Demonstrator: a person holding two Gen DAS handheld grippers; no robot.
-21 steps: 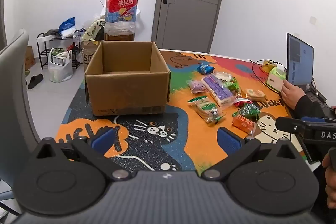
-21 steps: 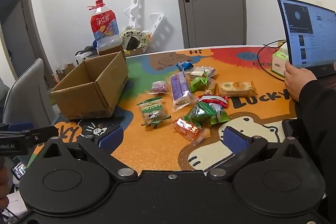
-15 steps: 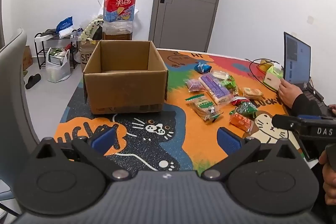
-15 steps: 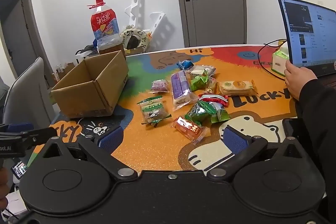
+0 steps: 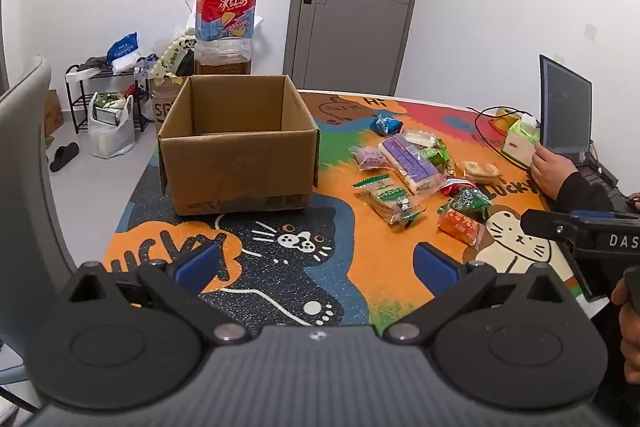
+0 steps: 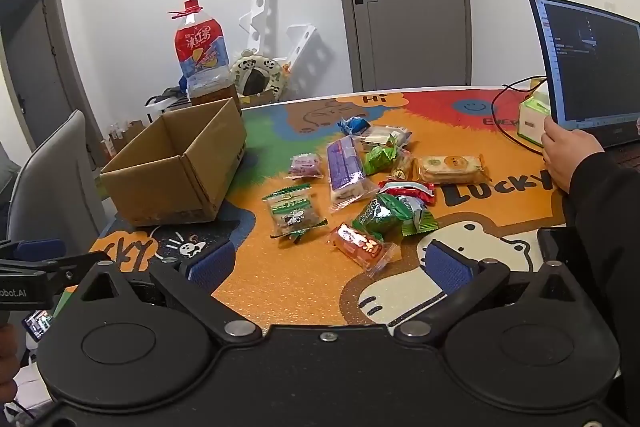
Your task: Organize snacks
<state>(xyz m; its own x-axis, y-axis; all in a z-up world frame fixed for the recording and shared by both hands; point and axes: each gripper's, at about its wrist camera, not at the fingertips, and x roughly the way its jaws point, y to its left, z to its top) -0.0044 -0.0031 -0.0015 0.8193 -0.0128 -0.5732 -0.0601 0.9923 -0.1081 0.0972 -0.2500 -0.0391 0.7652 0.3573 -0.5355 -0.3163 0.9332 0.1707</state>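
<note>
Nothing is picked up yet; this looks like the opening step, choosing a first snack. The left claw (image 5: pixel 316 263) spreads wide and empty at the bottom of its frame, facing the open cardboard box (image 5: pixel 236 151) at centre left, whose visible interior shows nothing inside. The right claw (image 6: pixel 328 265) is likewise wide and empty, low in its frame, just short of the snack pile (image 6: pixel 360 183) scattered mid-frame on the tabletop (image 6: pixel 304 279). Nearest it lies the orange packet (image 6: pixel 358 245), beside a green packet (image 6: pixel 380 213). The next move likely calls for lowering the right claw over the orange packet, pinching its crinkly wrapper without dragging neighbours, then carrying it left to the box.
</note>
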